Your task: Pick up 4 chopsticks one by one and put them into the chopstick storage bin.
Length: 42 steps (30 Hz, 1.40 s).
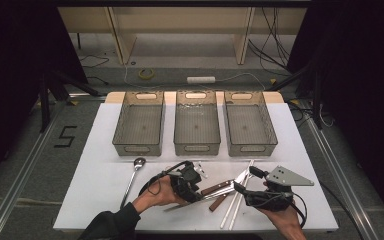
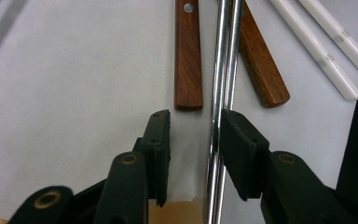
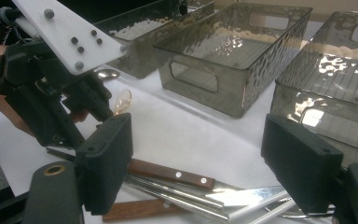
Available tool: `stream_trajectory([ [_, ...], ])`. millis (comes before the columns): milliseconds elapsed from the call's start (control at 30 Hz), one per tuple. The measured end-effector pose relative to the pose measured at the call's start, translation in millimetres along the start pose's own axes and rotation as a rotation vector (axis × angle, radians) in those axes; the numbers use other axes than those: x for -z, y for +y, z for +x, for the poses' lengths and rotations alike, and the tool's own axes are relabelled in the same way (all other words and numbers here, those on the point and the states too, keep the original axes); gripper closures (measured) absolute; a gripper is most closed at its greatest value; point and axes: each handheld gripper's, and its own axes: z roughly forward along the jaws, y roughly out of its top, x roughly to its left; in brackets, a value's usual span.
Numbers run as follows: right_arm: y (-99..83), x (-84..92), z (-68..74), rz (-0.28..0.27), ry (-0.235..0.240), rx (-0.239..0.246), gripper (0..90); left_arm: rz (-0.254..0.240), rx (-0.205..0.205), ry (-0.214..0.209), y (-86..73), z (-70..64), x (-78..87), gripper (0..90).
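Near the front edge of the counter (image 1: 105, 130), I have both grippers working over a loose pile of cutlery. My left gripper (image 2: 193, 126) has its jaws spread, straddling a pair of shiny metal rods (image 2: 223, 70), likely chopsticks; the right-hand jaw in that view sits just beside the rods, the other jaw well apart from them, so nothing is pinched yet. I judge it is lined up along the rods' length so a squeeze would catch both at once. Two wooden handles (image 2: 188, 56) lie either side of the rods, close enough that a sloppy closure could drag one along. White chopsticks (image 2: 324, 46) lie apart toward the corner.

My right gripper (image 3: 196, 154) is spread wide and holds nothing, hovering low over the same pile, tilted forward toward the three grey bins (image 3: 233, 56). From above, the left hand (image 1: 155, 192) comes in angled to the right, the right hand (image 1: 280, 212) angled left, so the grippers face each other across the pile. A long spoon (image 1: 132, 177) lies by itself to the left. All three bins look empty, so sorting seems barely begun.
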Motion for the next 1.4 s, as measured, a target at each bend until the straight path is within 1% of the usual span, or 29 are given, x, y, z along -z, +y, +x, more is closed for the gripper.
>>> stream_trajectory([
  [167,-0.1,-0.2,-0.3,0.002,-0.002,0.001,26.1,0.004,0.020,-0.006,-0.5,0.4,-2.0,64.9],
  [400,0.0,0.0,-0.3,0.002,-0.001,0.000,26.2,0.021,0.017,-0.014,-0.4,-0.5,-5.7,67.7],
  [567,0.1,0.1,-0.5,0.001,-0.001,-0.001,26.2,0.020,0.022,-0.018,-0.6,-1.1,-7.3,70.1],
  [633,0.1,0.1,-0.5,0.002,-0.002,0.000,26.2,0.026,0.013,-0.021,-0.8,-0.9,-7.3,71.3],
  [733,0.1,0.0,-0.4,0.003,-0.002,0.001,26.3,0.024,0.011,-0.025,-0.9,-0.7,-7.2,71.8],
  [967,0.2,0.0,-0.6,0.005,-0.003,0.001,26.3,0.018,0.004,-0.029,-1.5,-2.1,-7.9,76.0],
  [1067,0.2,0.0,-0.5,0.006,-0.003,0.002,26.3,0.024,-0.014,-0.033,-1.6,-2.0,-7.7,77.7],
  [1400,0.3,0.0,-0.5,0.007,-0.002,0.002,26.4,0.017,-0.036,-0.031,-2.5,-3.6,-8.3,83.1],
])
